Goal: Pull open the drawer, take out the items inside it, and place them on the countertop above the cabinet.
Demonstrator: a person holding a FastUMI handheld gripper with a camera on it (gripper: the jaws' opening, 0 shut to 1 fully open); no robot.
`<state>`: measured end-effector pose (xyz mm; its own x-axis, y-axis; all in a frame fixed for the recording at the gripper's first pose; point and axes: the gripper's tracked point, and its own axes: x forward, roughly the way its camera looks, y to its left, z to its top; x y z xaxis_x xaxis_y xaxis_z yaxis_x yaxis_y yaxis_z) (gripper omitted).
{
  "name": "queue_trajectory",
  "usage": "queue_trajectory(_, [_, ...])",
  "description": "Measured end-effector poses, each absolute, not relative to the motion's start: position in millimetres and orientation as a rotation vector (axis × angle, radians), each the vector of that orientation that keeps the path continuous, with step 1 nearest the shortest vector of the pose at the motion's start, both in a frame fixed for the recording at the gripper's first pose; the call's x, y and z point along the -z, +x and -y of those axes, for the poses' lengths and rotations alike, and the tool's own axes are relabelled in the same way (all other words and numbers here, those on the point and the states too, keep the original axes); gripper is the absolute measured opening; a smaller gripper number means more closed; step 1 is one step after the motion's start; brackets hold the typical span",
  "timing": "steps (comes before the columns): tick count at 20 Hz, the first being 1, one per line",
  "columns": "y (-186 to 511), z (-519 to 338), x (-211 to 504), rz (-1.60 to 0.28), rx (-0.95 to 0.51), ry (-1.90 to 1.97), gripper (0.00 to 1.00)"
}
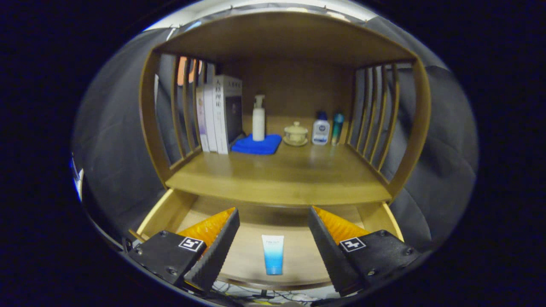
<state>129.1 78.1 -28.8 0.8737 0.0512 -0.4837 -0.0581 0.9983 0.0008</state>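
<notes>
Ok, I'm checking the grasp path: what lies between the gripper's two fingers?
In the gripper view, the blue-and-white tube lies flat on the open drawer's floor between the open gripper's fingers, untouched; otherwise bare wood.

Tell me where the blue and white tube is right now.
In the gripper view, the tube lies flat on the floor of the open drawer, below the countertop, untouched between the open gripper jaws.

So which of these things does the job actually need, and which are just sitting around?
Part of the job:
- open wooden drawer
- blue-and-white squeeze tube lying in it, between the open claw fingers
- wooden countertop

Just sitting there:
- white upright books
- white pump bottle on folded blue cloth
- lidded ceramic cup
- two small bottles
</notes>
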Motion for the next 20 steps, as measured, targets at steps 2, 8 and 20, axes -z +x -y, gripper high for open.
queue_trajectory(2, [139,-84,56,-0.638,-0.071,-0.027,1.0])
queue_trajectory(8, [138,-88,128,-0.97,-0.097,0.014,0.98])
queue_trajectory(20, [127,-77,185,-1.202,-0.047,-0.002,0.76])
